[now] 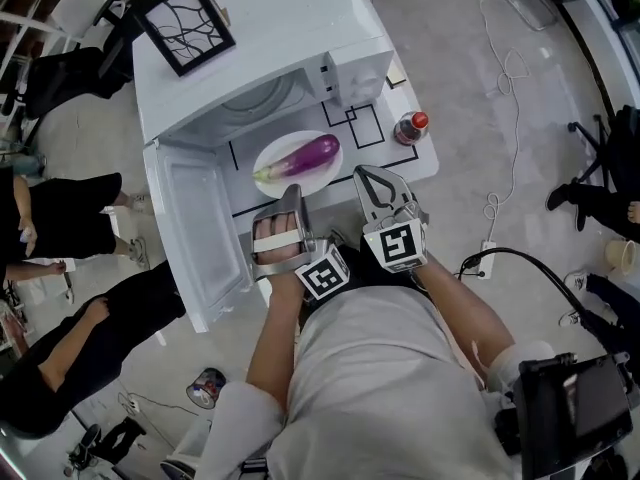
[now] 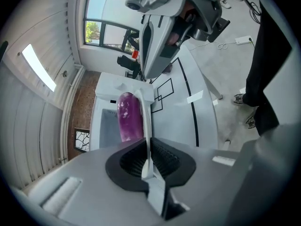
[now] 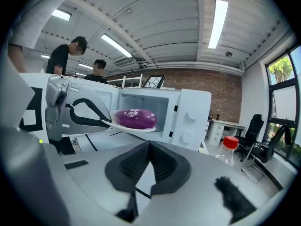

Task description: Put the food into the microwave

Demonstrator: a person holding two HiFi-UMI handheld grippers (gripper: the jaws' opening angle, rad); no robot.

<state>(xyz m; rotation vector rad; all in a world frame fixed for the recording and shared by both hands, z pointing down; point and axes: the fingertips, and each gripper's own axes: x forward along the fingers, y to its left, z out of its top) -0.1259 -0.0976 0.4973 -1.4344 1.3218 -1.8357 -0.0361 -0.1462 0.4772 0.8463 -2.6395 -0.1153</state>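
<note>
A purple eggplant (image 1: 308,154) lies on a white plate (image 1: 272,153) in front of the open microwave (image 1: 270,28). My left gripper (image 1: 293,192) is shut on the plate's near rim and holds it off the table. In the left gripper view the plate (image 2: 146,121) runs edge-on between the jaws, with the eggplant (image 2: 128,117) beyond. My right gripper (image 1: 372,180) hovers just right of the plate, shut and empty. The right gripper view shows the eggplant (image 3: 136,118) before the microwave's cavity (image 3: 155,109).
The microwave door (image 1: 195,233) hangs open to the left. A red-capped bottle (image 1: 411,126) stands on the white table (image 1: 420,158) at the right. A framed picture (image 1: 186,23) lies on the microwave. People stand at the left; cables cross the floor.
</note>
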